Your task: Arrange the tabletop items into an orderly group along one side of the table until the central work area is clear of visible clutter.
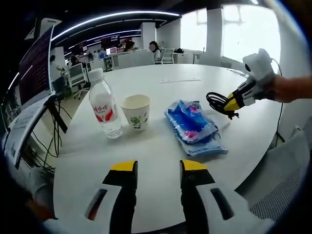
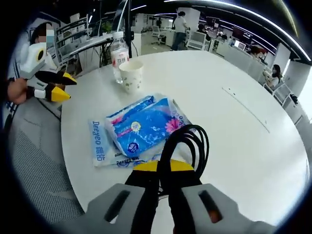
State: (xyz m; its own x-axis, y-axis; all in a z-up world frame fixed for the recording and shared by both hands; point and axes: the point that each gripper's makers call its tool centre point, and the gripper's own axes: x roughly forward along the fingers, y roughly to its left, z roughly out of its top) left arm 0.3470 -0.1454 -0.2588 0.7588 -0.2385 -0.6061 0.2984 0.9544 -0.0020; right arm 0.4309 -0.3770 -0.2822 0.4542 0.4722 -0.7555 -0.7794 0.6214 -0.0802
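1. Currently, a coiled black cable (image 2: 187, 146) is clamped between the closed jaws of the right gripper (image 2: 163, 168), presumably so it can be carried to the group; it is held above the table (image 2: 234, 126), just beside the tissue pack (image 2: 144, 124).
2. From the left gripper view, the cable (image 1: 218, 101) is seen raised off the surface, right of the pack (image 1: 195, 127).
3. The left gripper (image 1: 158, 168) is held with jaws parted and nothing between them, hovering near the table edge in front of the pack, probably kept free for the next pickup.
4. A bottle (image 1: 105, 105) and a paper cup (image 1: 136, 112) are stood side by side left of the pack, seemingly already grouped.
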